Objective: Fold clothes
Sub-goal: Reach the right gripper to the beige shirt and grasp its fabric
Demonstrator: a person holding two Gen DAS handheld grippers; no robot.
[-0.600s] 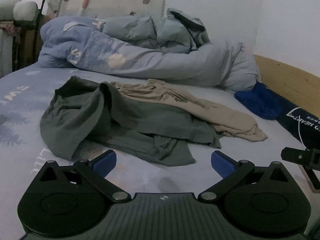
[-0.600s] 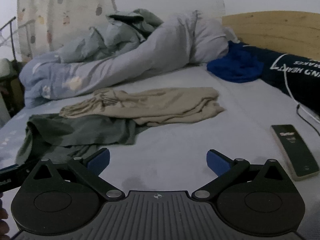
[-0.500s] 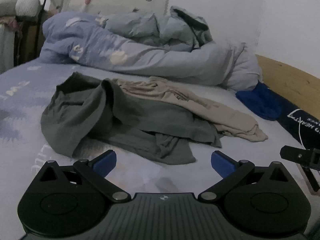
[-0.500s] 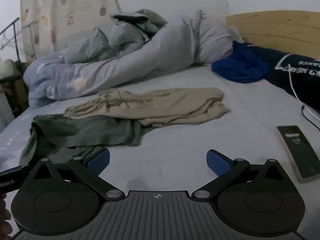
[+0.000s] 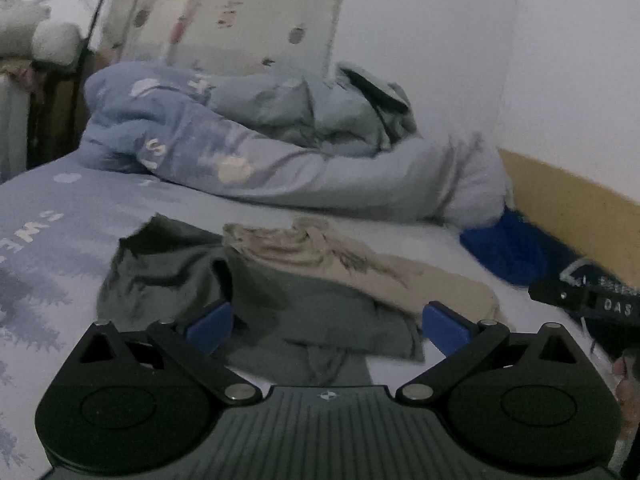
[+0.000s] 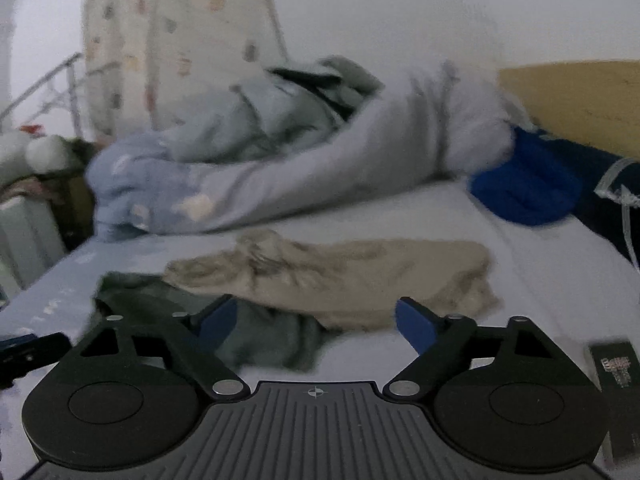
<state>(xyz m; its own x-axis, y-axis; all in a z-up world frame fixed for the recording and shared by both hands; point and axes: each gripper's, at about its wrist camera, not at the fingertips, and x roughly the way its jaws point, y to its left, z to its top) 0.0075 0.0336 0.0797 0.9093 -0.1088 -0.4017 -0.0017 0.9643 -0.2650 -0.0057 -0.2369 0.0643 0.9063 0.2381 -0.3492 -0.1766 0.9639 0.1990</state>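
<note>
A crumpled grey-green garment [image 5: 320, 312] lies on the bed, with a crumpled beige garment [image 5: 352, 264] draped over its far right side. In the right wrist view the beige garment [image 6: 360, 276] lies in the middle and the grey-green one [image 6: 264, 336] at the lower left. My left gripper [image 5: 326, 324] is open and empty, low over the near edge of the grey-green garment. My right gripper [image 6: 316, 326] is open and empty, just in front of both garments. The right gripper's side [image 5: 584, 300] shows at the right of the left wrist view.
A bunched blue-grey duvet [image 5: 280, 160] lies across the back of the bed. A blue cloth [image 6: 524, 188] and a dark navy pillow [image 6: 608, 200] sit at the right by the wooden headboard [image 6: 580, 104]. A dark phone [image 6: 616, 368] lies on the sheet [image 6: 540, 264] at the right.
Both grippers have moved forward and lower toward the garments, which now look larger and nearer. Both views are blurred by motion. Both stay open and empty.
</note>
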